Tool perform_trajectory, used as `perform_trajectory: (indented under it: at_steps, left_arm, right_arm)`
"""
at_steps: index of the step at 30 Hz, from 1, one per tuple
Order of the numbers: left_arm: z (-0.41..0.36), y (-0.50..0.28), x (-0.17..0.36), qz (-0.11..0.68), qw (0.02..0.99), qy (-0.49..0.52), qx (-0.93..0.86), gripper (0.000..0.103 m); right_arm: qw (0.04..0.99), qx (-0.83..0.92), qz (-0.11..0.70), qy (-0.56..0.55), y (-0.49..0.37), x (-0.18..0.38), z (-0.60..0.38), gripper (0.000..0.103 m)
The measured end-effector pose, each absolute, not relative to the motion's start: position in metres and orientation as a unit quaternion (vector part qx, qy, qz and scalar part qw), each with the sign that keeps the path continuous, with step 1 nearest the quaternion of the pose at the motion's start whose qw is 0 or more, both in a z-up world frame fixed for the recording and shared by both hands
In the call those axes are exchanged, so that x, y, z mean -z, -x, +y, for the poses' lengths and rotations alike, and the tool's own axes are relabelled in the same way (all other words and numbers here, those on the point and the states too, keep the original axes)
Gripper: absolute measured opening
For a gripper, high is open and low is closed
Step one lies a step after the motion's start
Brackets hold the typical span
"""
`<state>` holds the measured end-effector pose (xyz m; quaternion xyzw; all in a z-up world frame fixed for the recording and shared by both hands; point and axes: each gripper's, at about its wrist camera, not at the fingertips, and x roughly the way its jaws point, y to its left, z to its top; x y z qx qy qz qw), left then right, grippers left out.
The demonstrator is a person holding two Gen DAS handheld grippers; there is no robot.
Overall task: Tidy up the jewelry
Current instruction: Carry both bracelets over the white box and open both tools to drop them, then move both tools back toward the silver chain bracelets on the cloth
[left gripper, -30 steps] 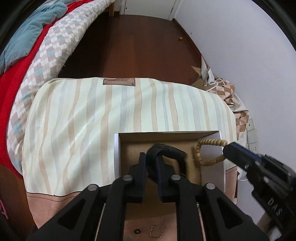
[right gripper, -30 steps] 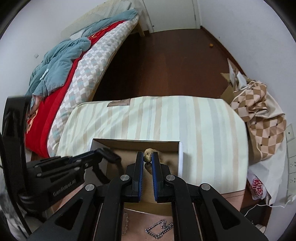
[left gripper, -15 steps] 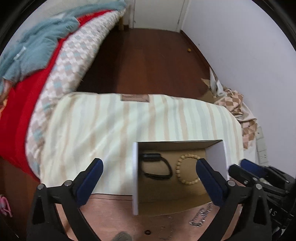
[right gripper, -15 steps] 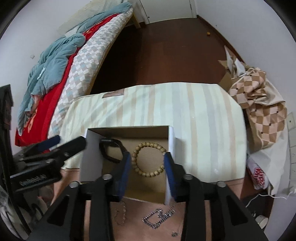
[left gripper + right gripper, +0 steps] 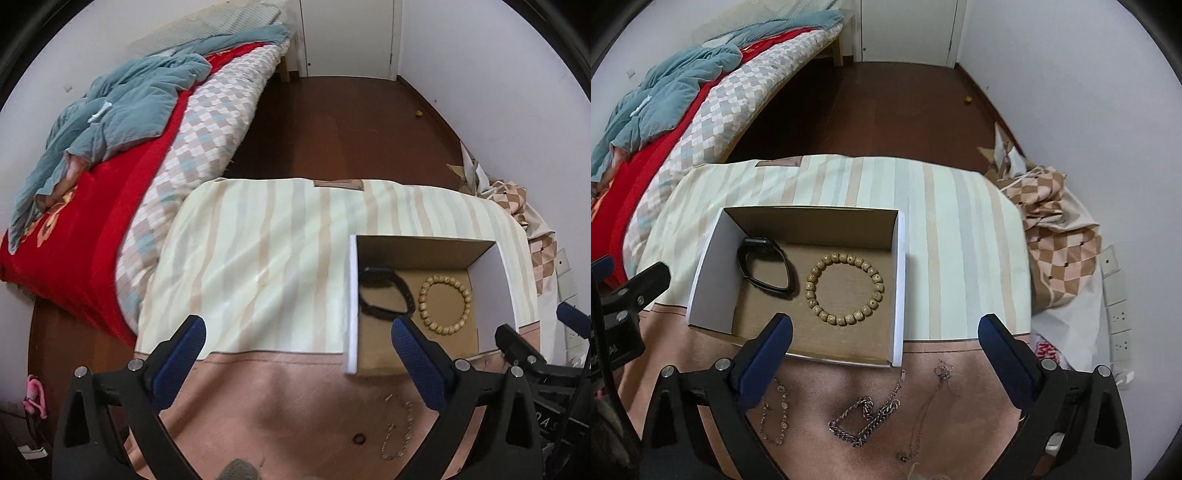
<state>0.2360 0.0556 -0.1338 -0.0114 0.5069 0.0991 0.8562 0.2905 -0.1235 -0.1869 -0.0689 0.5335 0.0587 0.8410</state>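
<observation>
An open cardboard box (image 5: 701,280) (image 5: 352,295) sits on a striped cloth. Inside lie a black wristband (image 5: 764,267) (image 5: 384,291) and a wooden bead bracelet (image 5: 845,288) (image 5: 445,304). In front of the box, on the pinkish cloth, lie a thick chain (image 5: 864,417), a thin beaded chain (image 5: 775,413) (image 5: 399,432), a fine necklace (image 5: 934,406) and a small ring (image 5: 358,438). My right gripper (image 5: 884,336) is open and empty above the box's near edge. My left gripper (image 5: 295,343) is open and empty, left of the box.
The striped cloth (image 5: 266,251) covers a low surface. A bed with a red and checked cover (image 5: 129,155) and blue blanket stands at the left. A checked bag (image 5: 1060,240) and wall sockets (image 5: 1117,314) are at the right. Dark wood floor lies beyond.
Both grippers let go of their items in the box, the wristband and the bead bracelet, opened wide and drew back. The left gripper also shifted left.
</observation>
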Motion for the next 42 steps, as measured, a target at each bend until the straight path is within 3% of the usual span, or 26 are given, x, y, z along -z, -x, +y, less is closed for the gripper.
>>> perform_trajectory:
  at_steps: [29, 36, 42]
  left_arm:
    - [0.044, -0.105, 0.035, 0.413, 0.904, 0.024, -0.106, 0.103]
    - [0.050, -0.092, 0.063, 0.447, 0.887, 0.028, -0.111, 0.103]
    - [0.053, -0.102, 0.119, 0.490, 0.862, 0.010, -0.134, 0.103]
  right_arm:
    - [0.900, -0.054, 0.430, 0.051, -0.155, 0.064, -0.126, 0.102]
    - [0.894, -0.040, 0.445, 0.020, -0.134, 0.068, -0.145, 0.102]
    - [0.866, -0.037, 0.497, -0.029, -0.143, 0.128, -0.170, 0.102]
